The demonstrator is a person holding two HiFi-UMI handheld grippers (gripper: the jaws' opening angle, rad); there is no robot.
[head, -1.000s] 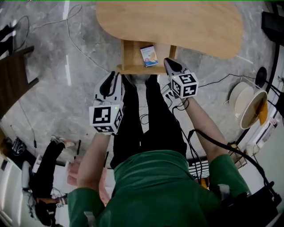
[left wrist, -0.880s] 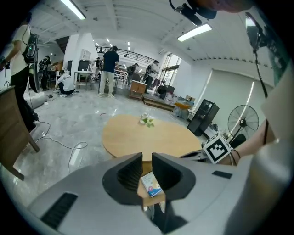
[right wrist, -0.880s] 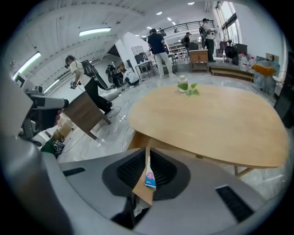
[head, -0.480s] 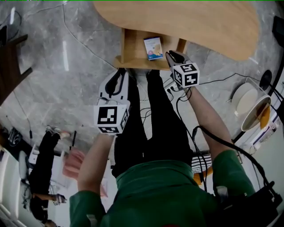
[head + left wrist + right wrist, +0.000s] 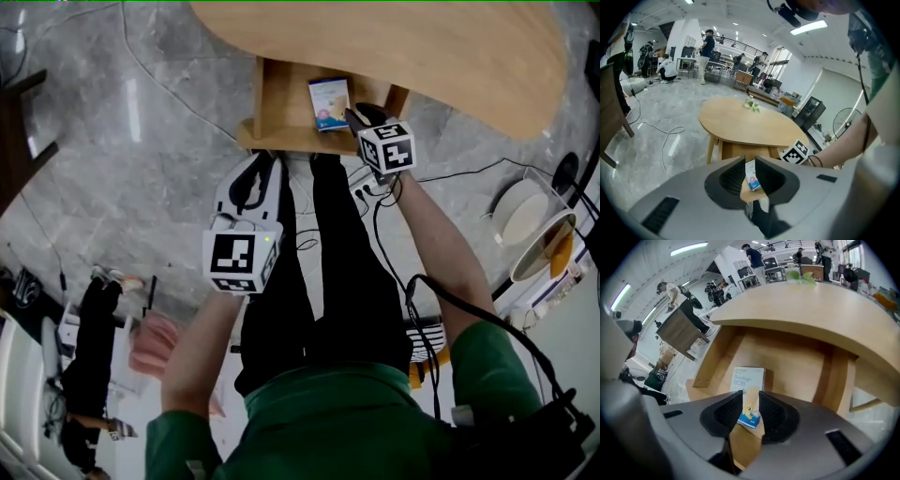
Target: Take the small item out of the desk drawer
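The box (image 5: 328, 101) lies flat in the open drawer (image 5: 277, 103) under the surface (image 5: 422, 47), toward the drawer's right side, with its long axis running near to far. The right gripper (image 5: 361, 114) hangs just above and right of it, pointing steeply down. Its jaws have just been opening and stand apart, and the box's near end lines up with the gap, beyond them (no pad seems to touch it). The left gripper (image 5: 251, 178), jaws slightly apart and empty, sits well back, so the right is closer.
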